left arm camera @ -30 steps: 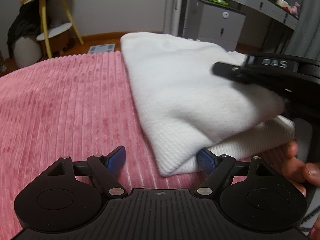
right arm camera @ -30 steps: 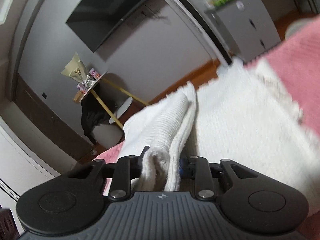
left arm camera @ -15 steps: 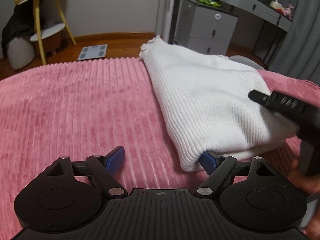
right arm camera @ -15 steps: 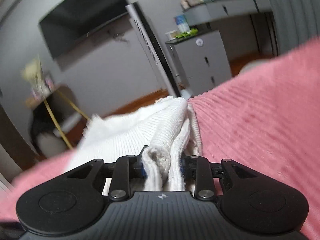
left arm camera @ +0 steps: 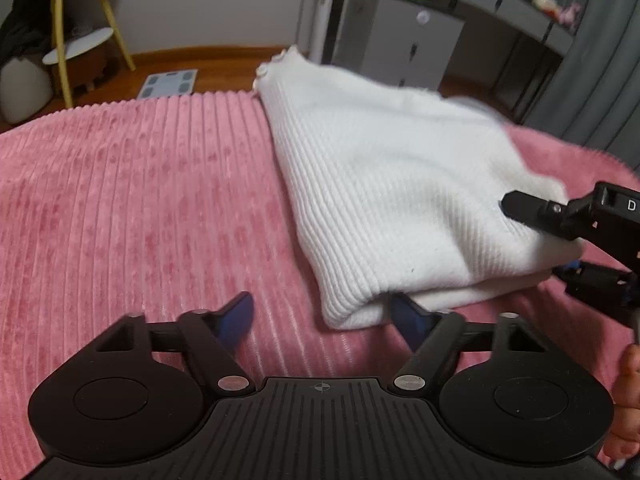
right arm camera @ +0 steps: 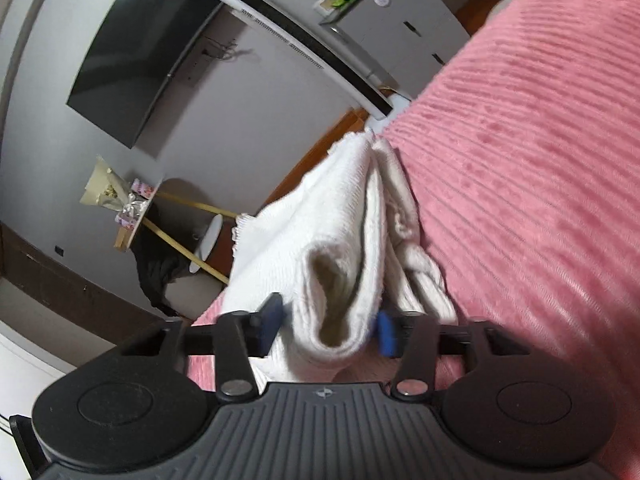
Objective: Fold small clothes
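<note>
A white ribbed knit garment (left arm camera: pixel 384 184) lies folded on the pink corduroy bedspread (left arm camera: pixel 140 200). My left gripper (left arm camera: pixel 322 316) sits at its near corner with jaws closing. The left blue pad (left arm camera: pixel 236 320) is clear of the cloth and the right pad (left arm camera: pixel 408 316) is tucked under the fold. My right gripper (left arm camera: pixel 536 240) straddles the garment's right edge, one finger on top and one beneath. In the right wrist view the folded edge of the garment (right arm camera: pixel 340 264) bulges between the pads of the right gripper (right arm camera: pixel 328 326), which is shut on it.
A person's hand (left arm camera: pixel 628 400) holds the right gripper at the right edge. Beyond the bed stand a yellow-legged stand (left arm camera: pixel 60 32), a floor scale (left arm camera: pixel 168 84), grey drawers (left arm camera: pixel 400 44) and a curtain (left arm camera: pixel 592 92). A dark screen (right arm camera: pixel 140 60) hangs on the wall.
The right gripper drew the garment's edge rightwards and down, rolling as it went. The fold in it now looks looser. The left jaws have narrowed around the near corner.
</note>
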